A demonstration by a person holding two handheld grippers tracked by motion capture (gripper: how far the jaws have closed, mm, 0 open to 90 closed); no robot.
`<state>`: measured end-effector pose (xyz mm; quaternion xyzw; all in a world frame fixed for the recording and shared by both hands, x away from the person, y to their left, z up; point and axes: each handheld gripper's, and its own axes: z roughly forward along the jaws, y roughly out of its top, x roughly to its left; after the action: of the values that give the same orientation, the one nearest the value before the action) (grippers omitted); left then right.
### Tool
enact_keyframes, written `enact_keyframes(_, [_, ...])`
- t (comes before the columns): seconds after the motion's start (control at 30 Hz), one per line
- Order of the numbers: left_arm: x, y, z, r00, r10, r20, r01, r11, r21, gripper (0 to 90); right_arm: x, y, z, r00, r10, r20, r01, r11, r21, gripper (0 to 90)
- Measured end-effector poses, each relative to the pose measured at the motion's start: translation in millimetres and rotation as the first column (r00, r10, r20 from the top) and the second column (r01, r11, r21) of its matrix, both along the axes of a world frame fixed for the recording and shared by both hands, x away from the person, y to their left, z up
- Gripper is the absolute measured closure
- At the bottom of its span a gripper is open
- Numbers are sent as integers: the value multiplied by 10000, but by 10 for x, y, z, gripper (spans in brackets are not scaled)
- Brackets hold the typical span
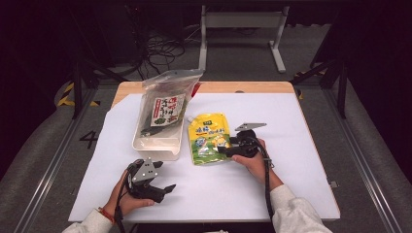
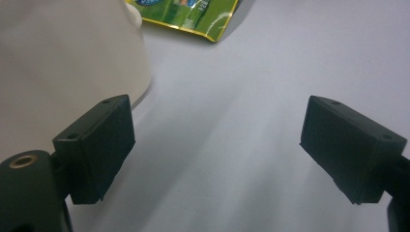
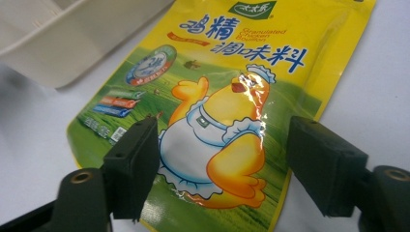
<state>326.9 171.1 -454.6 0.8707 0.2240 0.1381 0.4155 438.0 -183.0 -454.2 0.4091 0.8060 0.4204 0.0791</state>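
At the near right of the bench, the right hand-held gripper (image 1: 224,148) lies low over the right edge of a yellow and green chicken bouillon pouch (image 1: 209,138), pointing left toward it. In the right gripper view its 2 black jaws stand well apart over the pouch's lower half, with the cartoon chicken (image 3: 227,140) printed on the pouch showing between them; the pads press on nothing, so the pouch is not gripped. The pouch lies flat on the white sheet (image 1: 291,145) that covers the bench, near the middle, its left edge just beside a white plastic tray (image 1: 158,145).

At the near left, the left hand-held gripper (image 1: 167,188) is held low over bare sheet, pointing right. In the left gripper view its jaws are spread wide with only the white surface between them; it holds nothing. The tray's rounded white wall (image 2: 72,58) rises just beyond its left jaw, and a corner of the pouch (image 2: 203,19) shows farther off.

The tray stands left of the pouch, and a clear bag of dark dried food with a red and white label (image 1: 163,109) leans in it, its top reaching past the tray's far rim. Beyond the sheet the wooden bench edge (image 1: 243,87) shows at the far side.
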Motion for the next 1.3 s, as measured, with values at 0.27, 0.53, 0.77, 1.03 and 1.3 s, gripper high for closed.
enact_keyframes(0.27, [6, -23, -9, 9997, -191, -125, 192, 9998, 30, 127, 44, 124, -28, 9996, -265, 9, 266, 9990, -366, 153])
enact_keyframes(0.53, [23, -36, -21, 9988, -444, -213, 444, 9990, 5, 123, 26, 130, -24, 9996, 21, -270, -23, 10000, -67, 420])
enact_keyframes(0.77, [44, -53, -19, 9986, -453, -255, 453, 9990, -1, 123, 5, 78, 5, 9995, 169, -252, -163, 9995, 264, 651])
enact_keyframes(1.03, [52, -63, -21, 9971, -602, -459, 585, 9976, -376, 121, -48, 7, 31, 9966, 789, -231, -782, 9965, 312, 716])
enact_keyframes(1.3, [52, -126, -28, 9942, -849, -663, 819, 9955, -470, 118, -181, -79, 59, 9916, 1284, -164, -1282, 9917, 137, 731])
